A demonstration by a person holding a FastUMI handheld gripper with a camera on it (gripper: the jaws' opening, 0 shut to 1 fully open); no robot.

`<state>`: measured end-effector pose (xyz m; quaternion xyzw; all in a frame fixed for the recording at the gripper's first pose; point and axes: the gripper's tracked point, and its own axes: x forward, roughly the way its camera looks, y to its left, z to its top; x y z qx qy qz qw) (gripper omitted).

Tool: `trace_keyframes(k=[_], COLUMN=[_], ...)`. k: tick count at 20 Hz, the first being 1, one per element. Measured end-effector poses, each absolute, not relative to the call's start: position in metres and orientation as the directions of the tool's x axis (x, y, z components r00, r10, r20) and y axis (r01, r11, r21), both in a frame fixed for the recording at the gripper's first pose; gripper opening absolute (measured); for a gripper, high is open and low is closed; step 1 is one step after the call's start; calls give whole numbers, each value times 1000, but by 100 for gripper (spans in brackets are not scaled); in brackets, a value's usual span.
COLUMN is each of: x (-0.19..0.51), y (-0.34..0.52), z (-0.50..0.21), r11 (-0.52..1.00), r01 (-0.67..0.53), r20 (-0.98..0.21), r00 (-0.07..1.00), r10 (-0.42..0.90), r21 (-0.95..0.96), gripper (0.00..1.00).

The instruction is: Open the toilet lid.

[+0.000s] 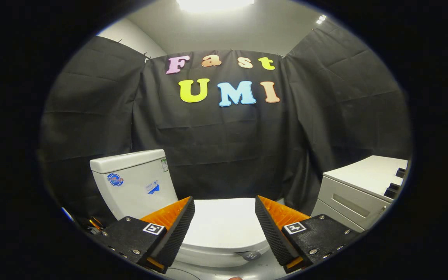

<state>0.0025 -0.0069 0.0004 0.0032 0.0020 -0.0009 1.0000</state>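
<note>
Tongs [224,217] spread wide and empty, ridged wedge-shaped fingers [177,229] flanking the closed, smooth glossy toilet lid [224,225] lying flat just ahead, boxy ceramic cistern [134,182] behind it, flat-topped pale cabinet [360,190] alongside

Toilet lid [224,223]: smooth, glossy white, plastic-like. Cistern [134,184]: glazed, ceramic-like sheen. Gripper [224,217], fingers spread apart with nothing held: finger pads [177,233] finely ribbed and matt. Booth wall [228,147]: matt, creased cloth. Cabinet [358,190]: smooth, satin white.
</note>
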Motion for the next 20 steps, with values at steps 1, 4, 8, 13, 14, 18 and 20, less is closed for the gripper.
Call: trace_keyframes(k=[1,4,8,13,14,18,20], x=[2,3,6,16,19,28,37], y=[-5,0,-4,-10,-14,-33,-43], z=[2,3,1,-12,-15,-30,-44], r11=[1000,999,999,988,988,982,973], r01=[-10,-36,-42,-70,-65,-52,-45], r20=[4,16,11,-21,-32,-59,-97], r00=[1000,999,999,997,997,996,993], r10=[10,36,41,73,70,64,68], r21=[6,17,34,135,141,183,225], gripper=[95,95,95,95,95,96,95])
